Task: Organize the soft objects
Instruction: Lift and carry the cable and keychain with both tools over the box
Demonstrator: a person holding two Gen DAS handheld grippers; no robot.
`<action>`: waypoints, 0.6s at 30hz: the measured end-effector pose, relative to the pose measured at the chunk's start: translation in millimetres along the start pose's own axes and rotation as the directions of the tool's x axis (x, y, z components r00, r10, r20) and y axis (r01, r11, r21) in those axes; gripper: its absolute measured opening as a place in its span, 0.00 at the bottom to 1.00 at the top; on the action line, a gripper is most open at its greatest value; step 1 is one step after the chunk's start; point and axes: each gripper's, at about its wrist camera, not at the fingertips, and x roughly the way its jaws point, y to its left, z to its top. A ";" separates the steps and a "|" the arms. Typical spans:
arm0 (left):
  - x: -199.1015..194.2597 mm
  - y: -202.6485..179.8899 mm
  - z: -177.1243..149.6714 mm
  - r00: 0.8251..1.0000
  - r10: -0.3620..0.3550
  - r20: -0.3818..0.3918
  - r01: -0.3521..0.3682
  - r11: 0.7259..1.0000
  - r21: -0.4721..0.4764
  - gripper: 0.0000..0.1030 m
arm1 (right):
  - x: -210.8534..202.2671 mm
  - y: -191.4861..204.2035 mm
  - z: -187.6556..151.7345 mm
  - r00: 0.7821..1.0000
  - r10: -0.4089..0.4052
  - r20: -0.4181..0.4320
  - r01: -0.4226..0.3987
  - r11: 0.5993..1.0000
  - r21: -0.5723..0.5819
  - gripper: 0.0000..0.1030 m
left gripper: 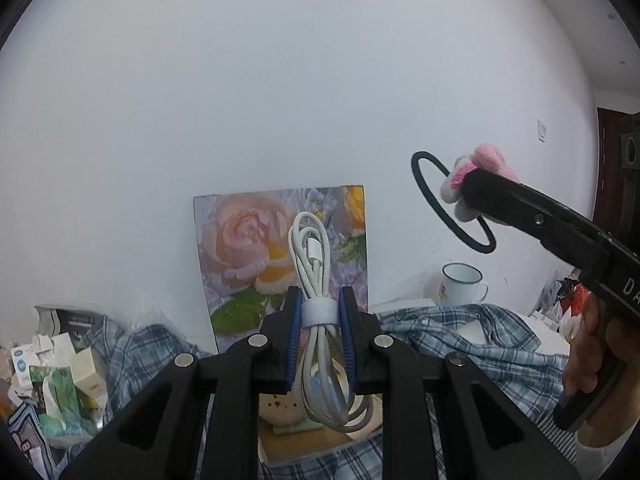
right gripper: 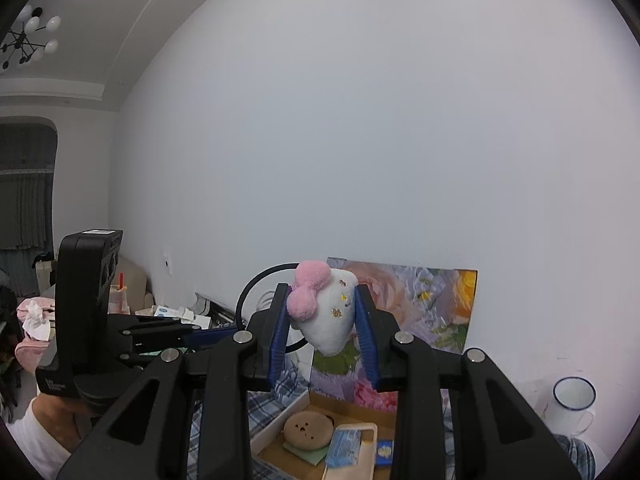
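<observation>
My left gripper (left gripper: 319, 312) is shut on a coiled white cable (left gripper: 316, 280) bound by a pale strap, held up in the air above an open cardboard box (left gripper: 308, 440). My right gripper (right gripper: 323, 312) is shut on a white plush toy with a pink bow (right gripper: 326, 312) on a black hair band (right gripper: 256, 280), also held high. The toy (left gripper: 476, 176) and band (left gripper: 452, 204) show in the left wrist view at the right. In the right wrist view the box (right gripper: 340, 404) holds a round brown plush (right gripper: 308, 428), a blue packet (right gripper: 344, 446) and a small blue card.
A floral board (left gripper: 248, 248) leans on the white wall behind the box. A white enamel mug (left gripper: 460, 284) stands at the right. Blue plaid cloth (left gripper: 460, 328) covers the table. Boxes and packets (left gripper: 52, 372) are piled at the left.
</observation>
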 end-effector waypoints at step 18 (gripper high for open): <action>69.5 13.9 -18.4 0.996 0.033 -0.084 -0.035 0.999 -0.028 0.19 | 48.0 -27.9 -42.7 0.994 -0.003 -0.109 0.011 0.997 0.080 0.30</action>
